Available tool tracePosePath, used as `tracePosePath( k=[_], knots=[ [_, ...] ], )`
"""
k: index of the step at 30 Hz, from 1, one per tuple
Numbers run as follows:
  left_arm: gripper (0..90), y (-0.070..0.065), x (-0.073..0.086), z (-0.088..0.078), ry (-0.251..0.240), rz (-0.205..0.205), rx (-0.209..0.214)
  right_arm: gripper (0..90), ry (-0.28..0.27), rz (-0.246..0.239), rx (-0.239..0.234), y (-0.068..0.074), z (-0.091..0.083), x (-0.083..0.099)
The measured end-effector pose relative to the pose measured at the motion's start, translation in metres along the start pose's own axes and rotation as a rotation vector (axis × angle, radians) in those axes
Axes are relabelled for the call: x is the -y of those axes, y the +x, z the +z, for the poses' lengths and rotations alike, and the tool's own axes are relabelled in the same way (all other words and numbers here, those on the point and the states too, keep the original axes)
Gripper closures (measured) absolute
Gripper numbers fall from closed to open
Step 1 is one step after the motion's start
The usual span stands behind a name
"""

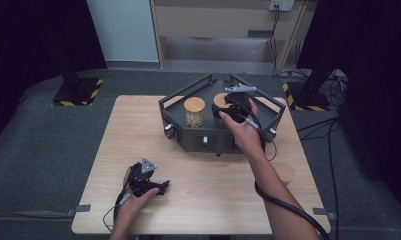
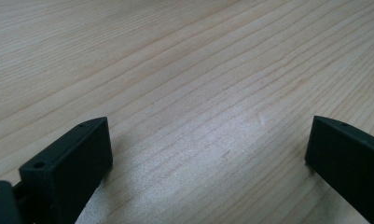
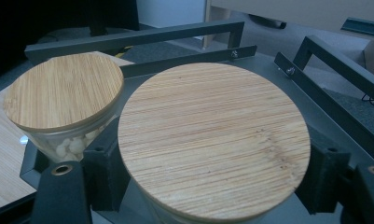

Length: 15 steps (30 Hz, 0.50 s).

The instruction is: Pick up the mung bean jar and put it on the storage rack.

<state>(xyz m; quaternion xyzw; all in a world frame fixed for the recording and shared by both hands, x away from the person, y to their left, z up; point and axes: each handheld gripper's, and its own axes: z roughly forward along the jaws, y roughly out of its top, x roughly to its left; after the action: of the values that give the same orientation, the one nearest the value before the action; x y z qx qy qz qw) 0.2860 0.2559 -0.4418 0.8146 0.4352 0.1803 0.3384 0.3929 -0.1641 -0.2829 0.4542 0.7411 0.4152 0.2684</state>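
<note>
Bamboo lid [image 3: 214, 140] — that is where the work is, a round disc of striped wood sitting flat on a glass jar inside the dark grey rack [image 1: 268, 117] at the far side of the table [image 1: 203, 200]. From above, the jar's lid peeks out under the person's right hand at the rack's right half. The right gripper [image 3: 212, 179] is pinching it: in the right gripper view one black jaw presses the lid's rim on the left and the other on the right, with the wood spanning the whole gap between them. The right hand [image 1: 243, 131] reaches in over the rack's front wall, cable trailing back along the forearm.

Just beside it, to the left, stands a second jar [image 1: 194, 112] with its own bamboo lid on, pale lumpy contents visible through the glass. The two lids sit close — near, not touching — and the rack's metal rails run behind them.

Well apart, near the front left of the table, the left gripper [image 1: 149, 182] rests on the bare wood in the left hand [image 1: 130, 200]. Its jaws are spread wide in the left gripper view, nothing but wood grain between them.

A round wooden disc [image 1: 286, 173] lies on the table's right edge.
</note>
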Motion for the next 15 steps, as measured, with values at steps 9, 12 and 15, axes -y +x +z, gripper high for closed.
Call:
tracePosePath(
  k=[9, 12, 15],
  knots=[
    [0.0, 0.0001, 0.0002, 0.0002, -0.001, -0.001, 0.001, 25.6, 0.012, 0.009, 0.007, -0.003, 0.0029, 0.0045],
    [0.0, 0.0001, 0.0001, 0.0001, -0.001, 0.0, 0.001, 25.6, 0.014, 0.014, 0.007, -0.0036, 0.0039, 0.0063],
    [0.0, 0.0001, 0.0002, 0.0002, -0.001, 0.0, 0.001, 25.6, 0.017, 0.014, 0.005, -0.0035, 0.0047, 0.0071]
  ],
)
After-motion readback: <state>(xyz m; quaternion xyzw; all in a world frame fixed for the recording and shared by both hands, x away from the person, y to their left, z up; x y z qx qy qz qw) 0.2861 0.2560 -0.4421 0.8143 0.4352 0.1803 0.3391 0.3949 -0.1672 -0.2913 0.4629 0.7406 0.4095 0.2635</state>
